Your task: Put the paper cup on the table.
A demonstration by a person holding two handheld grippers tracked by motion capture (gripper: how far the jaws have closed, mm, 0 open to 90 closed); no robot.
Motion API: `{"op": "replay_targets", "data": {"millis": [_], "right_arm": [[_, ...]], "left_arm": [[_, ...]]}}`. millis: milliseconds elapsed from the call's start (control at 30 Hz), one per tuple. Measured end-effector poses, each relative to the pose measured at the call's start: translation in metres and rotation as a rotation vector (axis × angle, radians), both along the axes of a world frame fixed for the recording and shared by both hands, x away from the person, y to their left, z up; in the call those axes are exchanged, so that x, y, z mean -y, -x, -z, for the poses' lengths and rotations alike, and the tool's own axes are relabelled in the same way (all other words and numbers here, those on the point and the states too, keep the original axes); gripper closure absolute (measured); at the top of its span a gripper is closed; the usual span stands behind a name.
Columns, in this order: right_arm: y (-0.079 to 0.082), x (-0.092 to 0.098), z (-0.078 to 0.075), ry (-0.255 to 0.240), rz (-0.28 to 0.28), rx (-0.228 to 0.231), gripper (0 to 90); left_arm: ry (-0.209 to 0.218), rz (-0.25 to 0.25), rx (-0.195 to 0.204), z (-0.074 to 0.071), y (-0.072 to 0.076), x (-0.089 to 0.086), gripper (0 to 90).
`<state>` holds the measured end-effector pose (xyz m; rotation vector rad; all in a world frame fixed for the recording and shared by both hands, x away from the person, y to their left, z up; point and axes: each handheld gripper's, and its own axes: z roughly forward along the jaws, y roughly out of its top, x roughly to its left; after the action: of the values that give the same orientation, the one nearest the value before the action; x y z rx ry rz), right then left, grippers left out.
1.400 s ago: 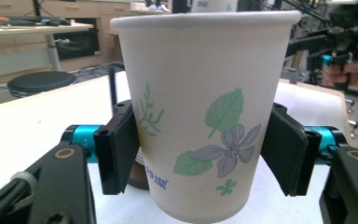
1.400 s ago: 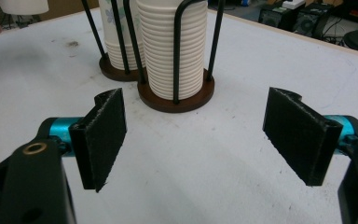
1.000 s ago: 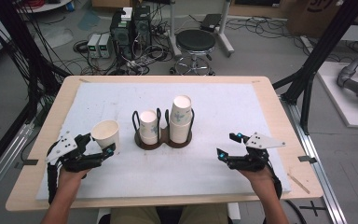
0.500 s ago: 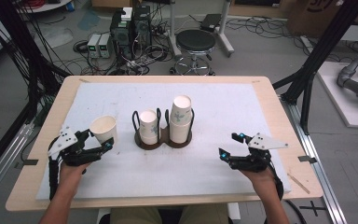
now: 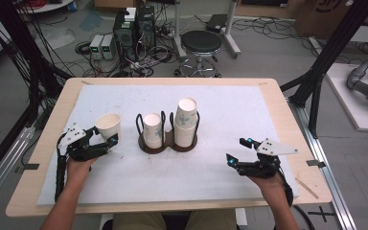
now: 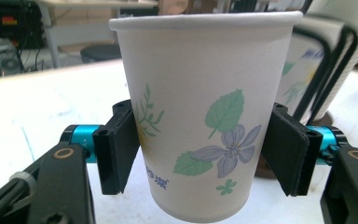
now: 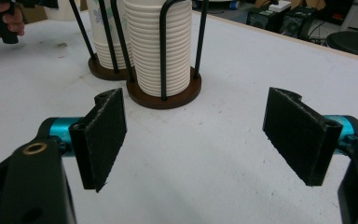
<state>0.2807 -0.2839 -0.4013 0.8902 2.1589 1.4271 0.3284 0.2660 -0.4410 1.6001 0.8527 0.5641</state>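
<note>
Left gripper (image 6: pixel 200 158) of mine clamped on white flower-printed paper cup (image 6: pixel 205 116), upright beside black wire cup holder (image 5: pixel 167 143), right gripper (image 7: pixel 205 140) jaws apart over white table mat (image 7: pixel 214 177).

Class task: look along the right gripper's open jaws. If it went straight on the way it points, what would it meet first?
Probably the taller cup stack in its black wire holder; the right gripper has bare white table before that.
</note>
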Motion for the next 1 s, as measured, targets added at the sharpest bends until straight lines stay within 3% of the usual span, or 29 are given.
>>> {"op": "replay_targets", "data": {"millis": [300,467,633,933,1000], "right_arm": [[0.000,-0.001,0.000,0.002,-0.008,0.002,22.1],[0.000,-0.002,0.000,0.000,-0.011,-0.009,22.1],[0.000,-0.002,-0.001,0.003,-0.014,0.006,22.1],[0.002,0.001,-0.002,-0.004,-0.010,0.003,22.1],[0.002,0.001,-0.002,-0.006,-0.007,0.001,22.1]], "left_arm": [[-0.105,-0.045,-0.096,0.010,-0.008,0.006,32.8],[-0.132,-0.074,-0.126,0.010,-0.009,0.007,33.2],[-0.226,-0.087,-0.160,0.010,-0.007,0.014,33.5],[-0.286,-0.106,-0.217,0.008,0.006,0.011,33.7],[-0.273,-0.112,-0.228,0.008,0.008,0.011,33.7]]}}
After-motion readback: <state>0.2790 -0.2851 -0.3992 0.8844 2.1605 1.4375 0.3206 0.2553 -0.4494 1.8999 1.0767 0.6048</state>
